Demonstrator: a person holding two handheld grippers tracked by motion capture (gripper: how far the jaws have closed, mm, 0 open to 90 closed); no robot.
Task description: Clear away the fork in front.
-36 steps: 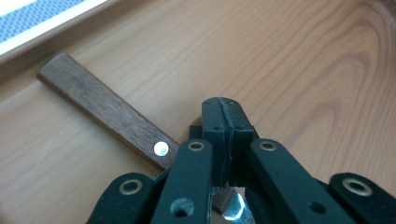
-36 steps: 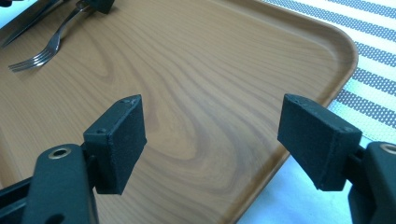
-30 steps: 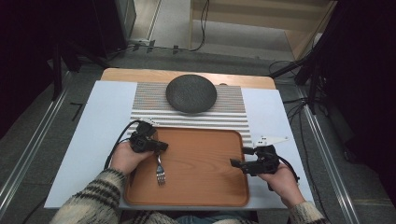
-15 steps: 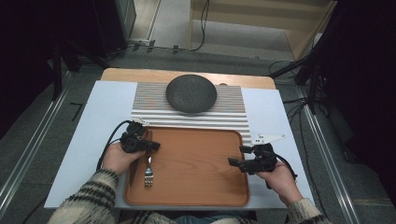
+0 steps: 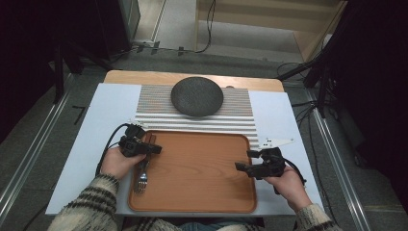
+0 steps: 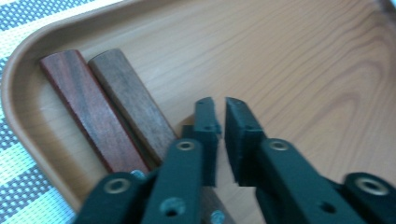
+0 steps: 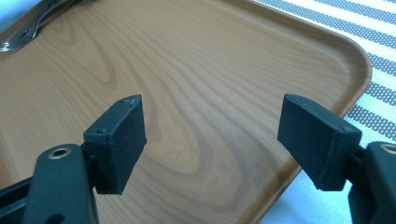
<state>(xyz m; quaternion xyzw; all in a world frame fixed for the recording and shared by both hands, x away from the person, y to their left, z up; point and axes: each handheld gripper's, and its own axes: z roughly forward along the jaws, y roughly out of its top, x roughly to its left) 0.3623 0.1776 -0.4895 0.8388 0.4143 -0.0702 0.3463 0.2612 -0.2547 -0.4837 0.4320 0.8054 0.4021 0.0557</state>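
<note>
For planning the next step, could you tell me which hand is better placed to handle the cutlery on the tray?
Left. The left gripper sits over the cutlery handles; the right gripper waits across the tray.

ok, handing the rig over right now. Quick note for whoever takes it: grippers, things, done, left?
Left hand-held gripper: over the tray's far left corner, jaws just been opening, narrow gap, nothing between them.
Right hand-held gripper: open, empty, over the tray's right side.
Things: fork lies along the tray's left edge. Two wooden pieces sit side by side in that far left corner. Dark plate rests on the striped mat beyond the tray.
Done: fork is down and free.
Left: probably the plate; neither gripper is near it.
</note>
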